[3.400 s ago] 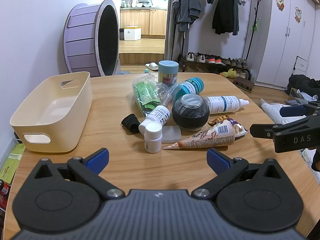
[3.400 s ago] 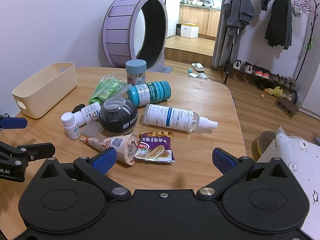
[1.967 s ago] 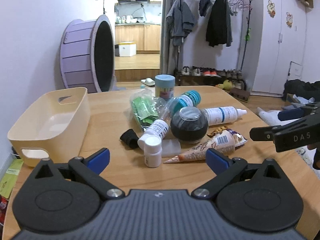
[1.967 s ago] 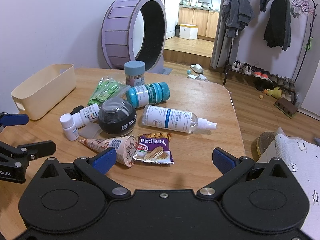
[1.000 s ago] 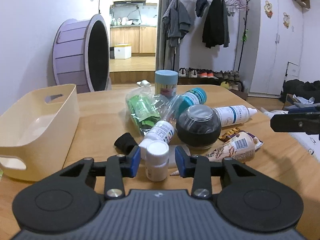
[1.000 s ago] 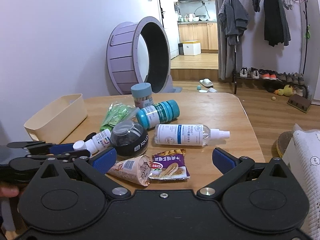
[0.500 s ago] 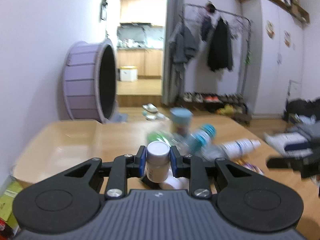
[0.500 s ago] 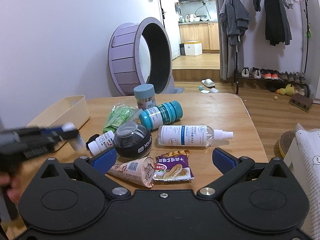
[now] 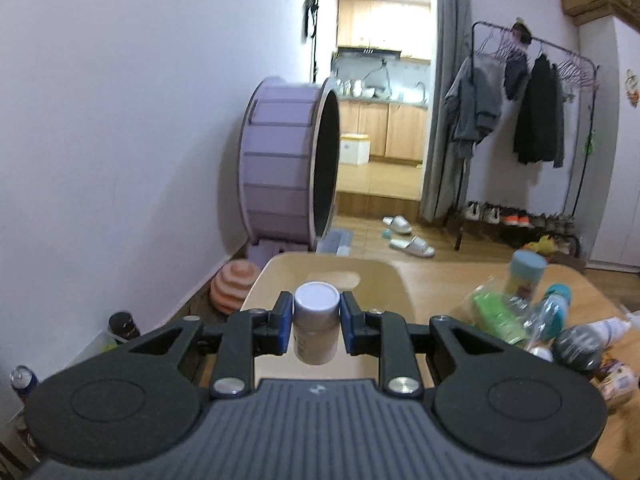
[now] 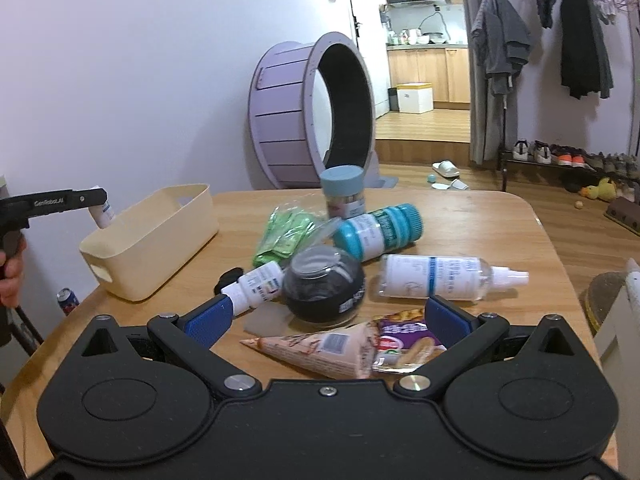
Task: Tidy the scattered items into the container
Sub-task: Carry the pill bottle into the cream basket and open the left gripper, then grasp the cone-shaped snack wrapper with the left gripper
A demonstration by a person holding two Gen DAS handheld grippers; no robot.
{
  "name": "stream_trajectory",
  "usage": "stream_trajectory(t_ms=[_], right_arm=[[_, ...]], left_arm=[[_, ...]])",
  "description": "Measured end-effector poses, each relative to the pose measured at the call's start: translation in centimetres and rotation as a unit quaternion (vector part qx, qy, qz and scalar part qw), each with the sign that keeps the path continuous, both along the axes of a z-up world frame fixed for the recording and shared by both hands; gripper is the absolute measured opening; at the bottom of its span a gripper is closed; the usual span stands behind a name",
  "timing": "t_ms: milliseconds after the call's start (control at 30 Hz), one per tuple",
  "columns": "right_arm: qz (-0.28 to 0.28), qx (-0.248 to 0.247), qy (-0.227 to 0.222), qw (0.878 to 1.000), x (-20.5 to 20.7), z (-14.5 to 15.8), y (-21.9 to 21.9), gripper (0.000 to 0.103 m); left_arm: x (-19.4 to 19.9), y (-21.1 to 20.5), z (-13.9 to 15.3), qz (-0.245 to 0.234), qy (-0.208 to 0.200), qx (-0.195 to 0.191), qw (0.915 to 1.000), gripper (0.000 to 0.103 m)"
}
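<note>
My left gripper is shut on a small white pill bottle, upright between its blue pads and lifted over the near end of the cream container. In the right wrist view that bottle hangs above the container's near rim. My right gripper stands open and empty above a cone-shaped snack packet and a purple snack bag. Behind them on the table lie a dark round jar, a second white pill bottle, a spray bottle, a teal bottle, a green packet and a blue-lidded jar.
A purple wheel stands on the floor behind the table. A person's hand shows at the left edge. A can stands on the floor beside the table. A small black item lies by the second pill bottle.
My left gripper closed on the small white pill bottle, lifted it off the table and swung it left over the container. The right gripper crept forward slightly and stays open.
</note>
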State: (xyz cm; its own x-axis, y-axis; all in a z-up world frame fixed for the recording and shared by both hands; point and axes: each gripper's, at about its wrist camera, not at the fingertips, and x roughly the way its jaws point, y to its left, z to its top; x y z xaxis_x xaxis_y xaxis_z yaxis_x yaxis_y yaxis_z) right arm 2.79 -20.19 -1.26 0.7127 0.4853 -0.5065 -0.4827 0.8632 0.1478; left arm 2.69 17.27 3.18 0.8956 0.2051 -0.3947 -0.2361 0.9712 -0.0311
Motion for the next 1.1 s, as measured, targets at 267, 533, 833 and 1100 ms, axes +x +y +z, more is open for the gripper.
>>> stream_trajectory(t_ms=[267,533,833,1100], right_arm=[[0.012,-0.003,0.002,1.000,-0.3,-0.1,1.4,0.103],[0.003,0.000,0.000,1.000,-0.4,0.1,0.5,0.103],[-0.034,-0.003,-0.001,0.999,0.8,0.3,-3.0,0.103],[-0.042,-0.014,0.009,0.999,1.4,-0.6,-4.6,0.103]], left_arm=[[0.4,0.8,-1.2,0.017,0.031,-0.004,0.9994,0.034],[-1.5,-0.3,-0.3,-0.006,0.010,-0.024,0.9996,0.045],[-2.4,-7.2,-0.6,-0.146,0.000,-0.055,0.9877,0.050],[-1.6,-12.8,-2.9,-0.250,0.027,-0.029,0.9674,0.052]])
